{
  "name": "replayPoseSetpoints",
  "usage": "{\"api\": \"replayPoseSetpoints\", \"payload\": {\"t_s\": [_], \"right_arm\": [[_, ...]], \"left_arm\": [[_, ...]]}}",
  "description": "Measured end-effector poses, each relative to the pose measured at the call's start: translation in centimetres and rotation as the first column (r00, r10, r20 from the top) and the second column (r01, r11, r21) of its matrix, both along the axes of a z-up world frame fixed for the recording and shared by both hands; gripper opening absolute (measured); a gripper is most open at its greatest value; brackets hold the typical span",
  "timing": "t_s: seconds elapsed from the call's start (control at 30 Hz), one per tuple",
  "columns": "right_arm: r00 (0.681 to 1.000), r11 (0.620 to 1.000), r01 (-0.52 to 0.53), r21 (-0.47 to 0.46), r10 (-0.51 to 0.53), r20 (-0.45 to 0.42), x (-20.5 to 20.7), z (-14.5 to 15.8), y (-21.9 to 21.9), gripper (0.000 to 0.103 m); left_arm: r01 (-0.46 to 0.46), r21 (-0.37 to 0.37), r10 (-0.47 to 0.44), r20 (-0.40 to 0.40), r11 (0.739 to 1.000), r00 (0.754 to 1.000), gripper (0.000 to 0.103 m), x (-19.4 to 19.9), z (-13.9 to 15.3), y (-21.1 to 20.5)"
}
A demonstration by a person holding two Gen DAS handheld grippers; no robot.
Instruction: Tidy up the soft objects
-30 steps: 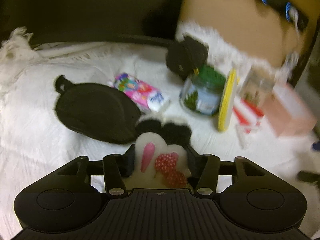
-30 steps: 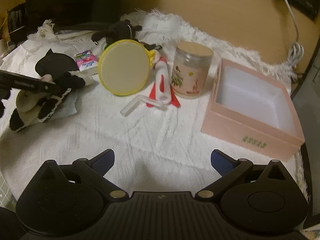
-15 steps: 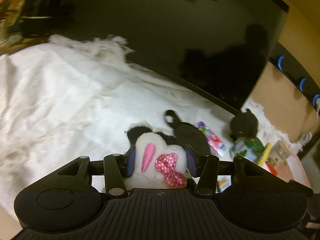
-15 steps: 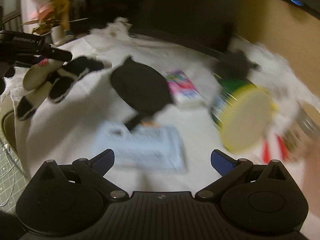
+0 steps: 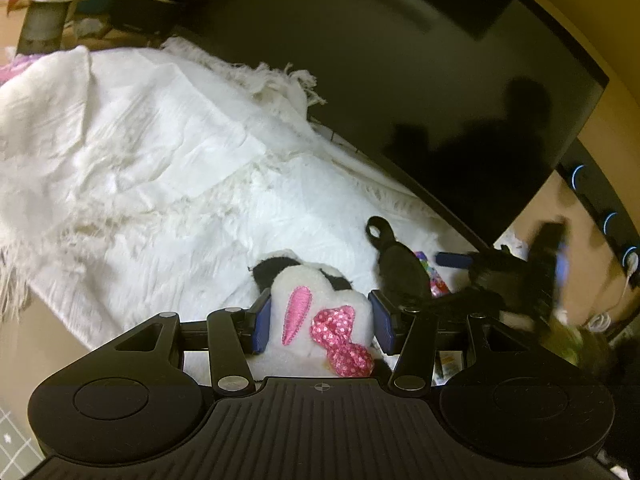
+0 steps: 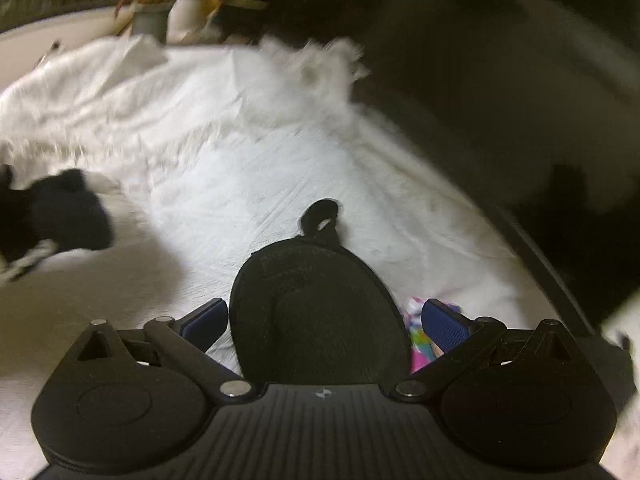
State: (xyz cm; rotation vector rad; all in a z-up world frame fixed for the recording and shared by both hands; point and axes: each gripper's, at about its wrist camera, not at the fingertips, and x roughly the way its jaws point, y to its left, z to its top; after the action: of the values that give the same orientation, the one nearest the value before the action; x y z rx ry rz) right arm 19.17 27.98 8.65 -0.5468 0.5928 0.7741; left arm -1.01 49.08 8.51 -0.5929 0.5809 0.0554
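My left gripper (image 5: 322,320) is shut on a white-and-black plush toy (image 5: 320,292) with a pink ear and a pink sequinned bow, held above the white cloth. To its right lies a flat black pouch (image 5: 400,268) with a loop at its top. In the right wrist view that black pouch (image 6: 316,312) sits between the wide jaws of my right gripper (image 6: 324,322), which is open; its blue pads (image 6: 444,324) stand just clear of the pouch's sides. The right gripper (image 5: 508,268) shows blurred in the left wrist view. The plush (image 6: 60,216) appears at the far left, blurred.
A fringed white cloth (image 5: 140,152) covers the surface, rumpled towards the left. A colourful tissue pack (image 6: 418,340) lies against the pouch's right side. A large dark screen (image 5: 440,80) stands behind. A potted plant (image 5: 44,12) is at the far left, and a blurred green-lidded jar (image 5: 568,340) at the right.
Both views have swung left. The left gripper carried the plush away from the jars to the cloth's left part. The right gripper, still open, moved from near the pink box to the black pouch.
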Motion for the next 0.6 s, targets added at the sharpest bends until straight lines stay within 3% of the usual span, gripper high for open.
{"api": "replayPoseSetpoints", "payload": {"t_s": [0.13, 0.23, 0.27, 0.3, 0.37, 0.4, 0.5, 0.6], "right_arm": [[0.99, 0.998, -0.032, -0.056, 0.024, -0.143, 3.6, -1.7, 1.7, 0.102], [0.971, 1.0, 0.028, 0.001, -0.027, -0.236, 4.6, -1.2, 1.0, 0.09], [0.966, 0.998, 0.056, 0.022, -0.048, -0.253, 4.5, -0.9, 0.5, 0.073], [0.962, 0.997, 0.073, 0.035, -0.061, -0.266, 4.4, -0.5, 0.1, 0.042], [0.945, 0.995, 0.077, 0.061, -0.053, -0.323, 4.0, 0.4, -0.6, 0.03], [0.944, 0.994, 0.086, 0.064, -0.061, -0.325, 3.5, 1.0, -1.0, 0.018], [0.949, 0.991, 0.118, 0.064, -0.093, -0.3, 2.4, 2.7, -2.3, 0.012], [0.938, 0.977, 0.173, 0.127, -0.125, -0.323, 1.6, 5.0, -4.7, 0.01]], "left_arm": [[0.001, -0.002, -0.001, -0.002, 1.0, 1.0, 0.054, -0.4, -0.1, 0.6], [-0.016, -0.015, 0.016, -0.001, 1.0, 1.0, 0.054, -0.3, 0.1, 1.3], [-0.016, -0.019, 0.016, 0.002, 1.0, 1.0, 0.054, -0.1, 0.2, 1.5], [-0.012, -0.018, 0.012, 0.007, 1.0, 1.0, 0.054, 0.3, 0.4, 1.6], [0.005, -0.01, -0.005, 0.015, 1.0, 1.0, 0.054, 1.3, 0.9, 1.6], [0.017, -0.003, -0.017, 0.022, 1.0, 1.0, 0.054, 2.0, 1.3, 1.4], [0.058, 0.03, -0.059, 0.05, 0.998, 0.997, 0.054, 4.0, 2.7, 0.3], [0.107, 0.049, -0.111, 0.096, 0.993, 0.989, 0.054, 5.9, 4.4, -1.3]]}}
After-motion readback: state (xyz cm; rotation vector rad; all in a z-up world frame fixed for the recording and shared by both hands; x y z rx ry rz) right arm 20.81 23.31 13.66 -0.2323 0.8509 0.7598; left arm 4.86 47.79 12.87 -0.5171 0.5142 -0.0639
